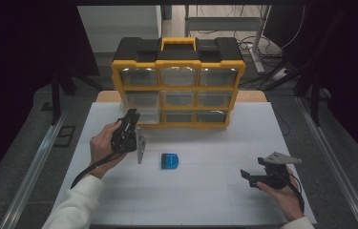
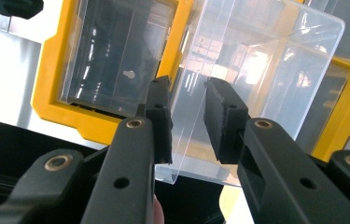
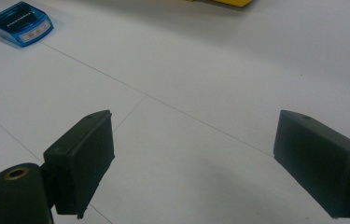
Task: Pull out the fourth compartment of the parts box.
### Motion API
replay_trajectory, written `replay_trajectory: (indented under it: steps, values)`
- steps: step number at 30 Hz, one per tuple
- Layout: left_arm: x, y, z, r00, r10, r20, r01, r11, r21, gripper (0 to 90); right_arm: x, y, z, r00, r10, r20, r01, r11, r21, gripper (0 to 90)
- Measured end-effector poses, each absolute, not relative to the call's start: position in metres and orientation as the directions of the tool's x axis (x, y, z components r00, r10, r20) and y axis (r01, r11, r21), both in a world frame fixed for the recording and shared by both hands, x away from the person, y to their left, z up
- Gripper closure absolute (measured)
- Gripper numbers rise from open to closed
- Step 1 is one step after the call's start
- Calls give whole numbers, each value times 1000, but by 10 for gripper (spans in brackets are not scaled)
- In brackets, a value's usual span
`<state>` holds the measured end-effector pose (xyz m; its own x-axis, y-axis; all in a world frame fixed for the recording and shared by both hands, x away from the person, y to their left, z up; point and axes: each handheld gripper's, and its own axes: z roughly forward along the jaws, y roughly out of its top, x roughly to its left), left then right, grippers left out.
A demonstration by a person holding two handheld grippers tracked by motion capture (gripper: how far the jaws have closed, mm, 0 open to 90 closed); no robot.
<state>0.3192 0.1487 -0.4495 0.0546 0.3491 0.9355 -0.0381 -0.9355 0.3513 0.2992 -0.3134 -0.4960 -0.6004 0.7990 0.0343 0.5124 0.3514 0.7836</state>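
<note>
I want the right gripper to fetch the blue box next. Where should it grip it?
Grip the blue box across its two straight sides, coming from above: it lies flat and low on the table, apart from everything. The right gripper is open wide enough, I judge.

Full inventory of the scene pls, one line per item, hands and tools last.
Drawer cabinet: 1, yellow frame, black top with a yellow handle, nine clear drawers; far middle of the table.
Pulled-out drawer: 1, clear plastic, looks empty; bottom-left slot of the cabinet, drawn part way out.
Small box: 1, translucent blue with a label; table middle, in front of the cabinet, apart from both tools.
Table: 1, white top.
Left hand: 1, white sleeve; left of the box.
Left tool: 1, black; closed on the front wall of the pulled-out drawer.
Right hand: 1; near right of the table.
Right tool: 1, black; jaws wide apart over bare table, holding nothing.
</note>
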Motion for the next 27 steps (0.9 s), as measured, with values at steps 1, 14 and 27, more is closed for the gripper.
replay_trajectory:
  steps: [1,14,27]
  values:
    - [319,148,-450,54,347,936,-38,-936,349,727,299,-313,-496,-600,799,34,513,352,783,125]
    - [314,149,-449,55,346,937,-41,-937,348,727,299,-314,-496,-599,800,34,512,351,784,125]
    - [309,149,-450,58,338,939,-42,-939,341,728,299,-314,-496,-598,801,33,514,352,782,125]
